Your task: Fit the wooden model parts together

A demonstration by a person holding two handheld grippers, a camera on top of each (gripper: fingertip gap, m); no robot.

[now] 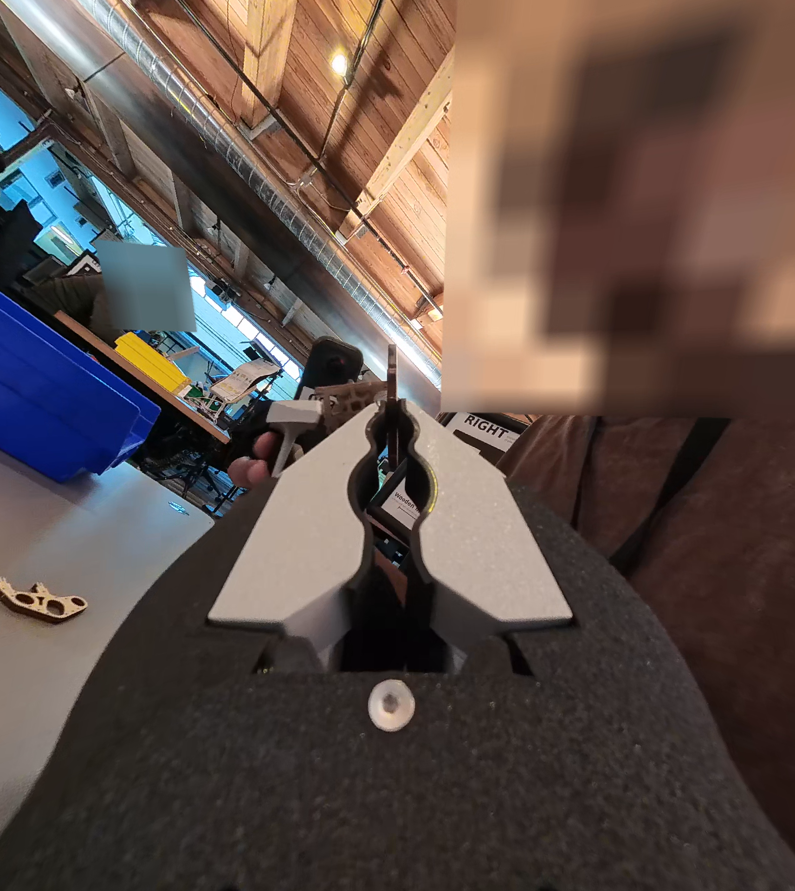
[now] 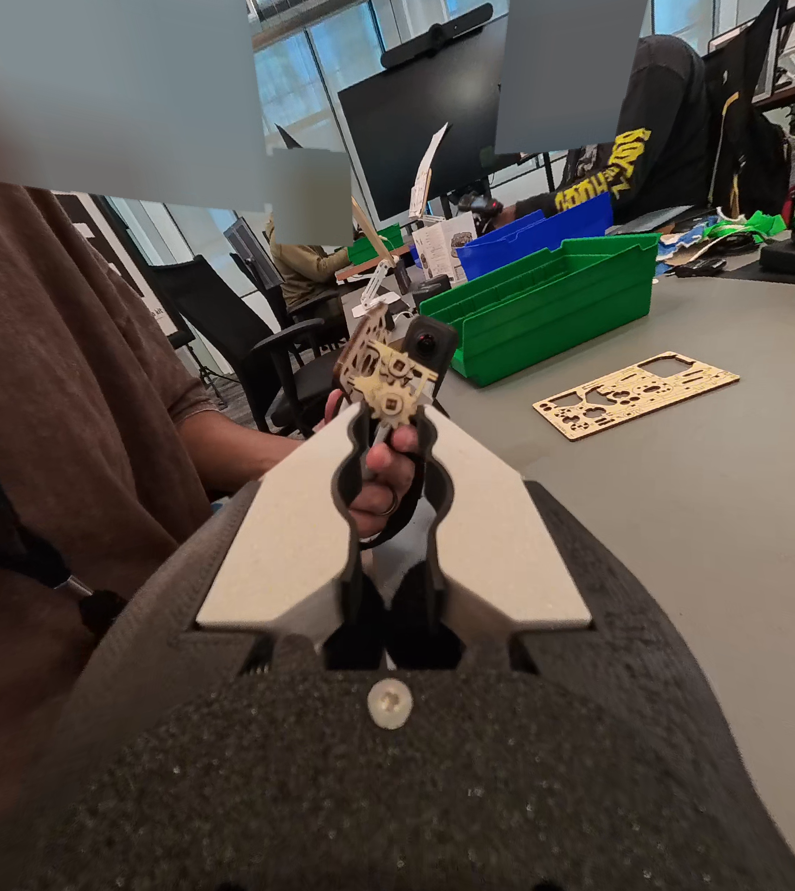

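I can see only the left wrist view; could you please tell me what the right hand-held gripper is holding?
Observer: The right hand-held gripper is shut on a pale gear-shaped wooden piece, raised above the table.
Operator: Thank you. Are there more parts on the table outside my view?
Observer: Yes, a flat wooden sheet with many cut-out holes lies on the grey table.
Operator: Is anything standing near it?
Observer: A green bin stands behind the sheet, not touching it.
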